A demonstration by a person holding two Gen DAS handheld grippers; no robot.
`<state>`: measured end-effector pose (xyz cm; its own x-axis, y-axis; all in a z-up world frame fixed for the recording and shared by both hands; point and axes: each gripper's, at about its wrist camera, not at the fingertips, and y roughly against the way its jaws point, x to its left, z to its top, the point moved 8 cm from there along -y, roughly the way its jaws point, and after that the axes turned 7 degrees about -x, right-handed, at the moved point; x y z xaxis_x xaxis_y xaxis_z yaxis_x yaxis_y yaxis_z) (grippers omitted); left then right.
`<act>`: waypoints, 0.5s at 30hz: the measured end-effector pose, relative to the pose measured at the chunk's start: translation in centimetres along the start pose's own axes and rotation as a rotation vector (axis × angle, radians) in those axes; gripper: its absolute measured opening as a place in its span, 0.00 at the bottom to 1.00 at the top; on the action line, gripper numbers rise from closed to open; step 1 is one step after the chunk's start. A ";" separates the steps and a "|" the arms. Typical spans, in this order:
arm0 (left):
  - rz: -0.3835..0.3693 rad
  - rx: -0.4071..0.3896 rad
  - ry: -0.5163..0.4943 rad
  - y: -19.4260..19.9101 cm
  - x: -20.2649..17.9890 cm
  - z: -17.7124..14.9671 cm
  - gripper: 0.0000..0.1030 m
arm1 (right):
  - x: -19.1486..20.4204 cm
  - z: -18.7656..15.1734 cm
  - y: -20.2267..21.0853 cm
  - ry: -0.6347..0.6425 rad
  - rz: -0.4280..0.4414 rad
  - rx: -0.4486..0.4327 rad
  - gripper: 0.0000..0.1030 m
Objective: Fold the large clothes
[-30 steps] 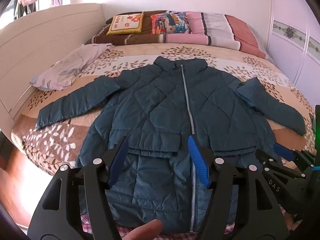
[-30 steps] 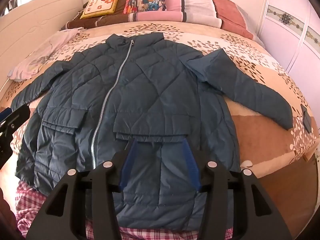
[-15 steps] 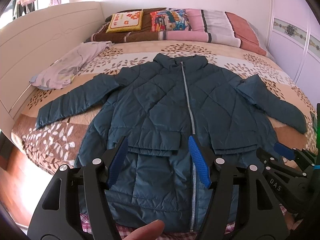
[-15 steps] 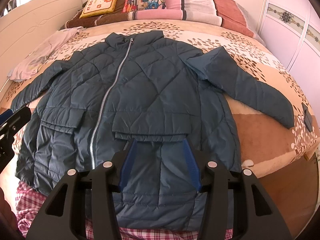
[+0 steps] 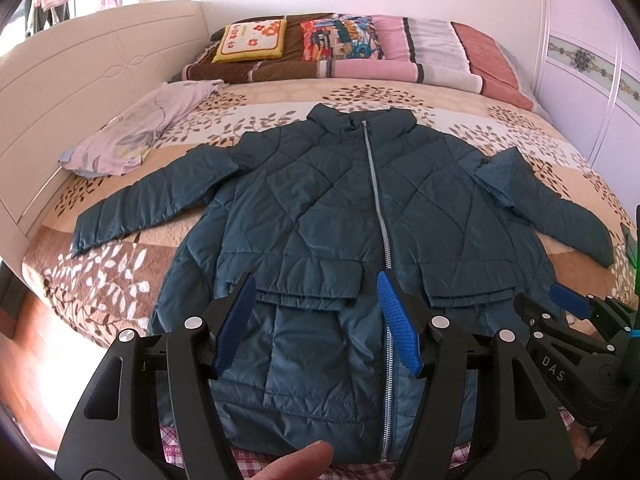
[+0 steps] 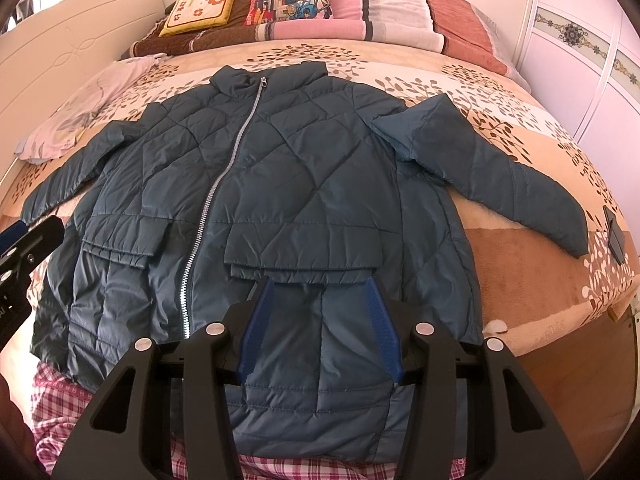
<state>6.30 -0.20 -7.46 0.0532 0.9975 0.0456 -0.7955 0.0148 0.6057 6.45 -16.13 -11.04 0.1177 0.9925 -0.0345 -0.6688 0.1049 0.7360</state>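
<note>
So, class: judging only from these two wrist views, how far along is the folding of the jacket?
Done: the teal quilted jacket lies flat, zipped, front up on the bed, both sleeves spread out. In hand: nothing; the left gripper and right gripper hover open above the hem. Left: every fold, since the left sleeve and right sleeve are unfolded.

On the black arm of my right gripper [image 5: 568, 308], seen from my left wrist, I read "DAS". I can read nothing else; the yellow cushion [image 5: 251, 40] carries print too small to make out.
</note>
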 end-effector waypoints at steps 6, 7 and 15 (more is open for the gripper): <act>0.000 0.002 -0.001 -0.1 0.0 -0.1 0.61 | 0.0 0.0 0.0 -0.001 0.000 0.001 0.48; 0.000 0.004 -0.001 -0.1 0.0 -0.2 0.61 | 0.0 0.0 0.0 0.000 0.000 0.001 0.48; 0.001 0.008 -0.001 -0.2 0.0 -0.3 0.61 | 0.0 -0.1 -0.1 -0.002 0.001 0.003 0.48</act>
<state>6.24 -0.20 -7.80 0.0527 0.9975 0.0468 -0.7910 0.0131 0.6117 6.43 -16.17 -11.20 0.1185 0.9924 -0.0321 -0.6666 0.1034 0.7382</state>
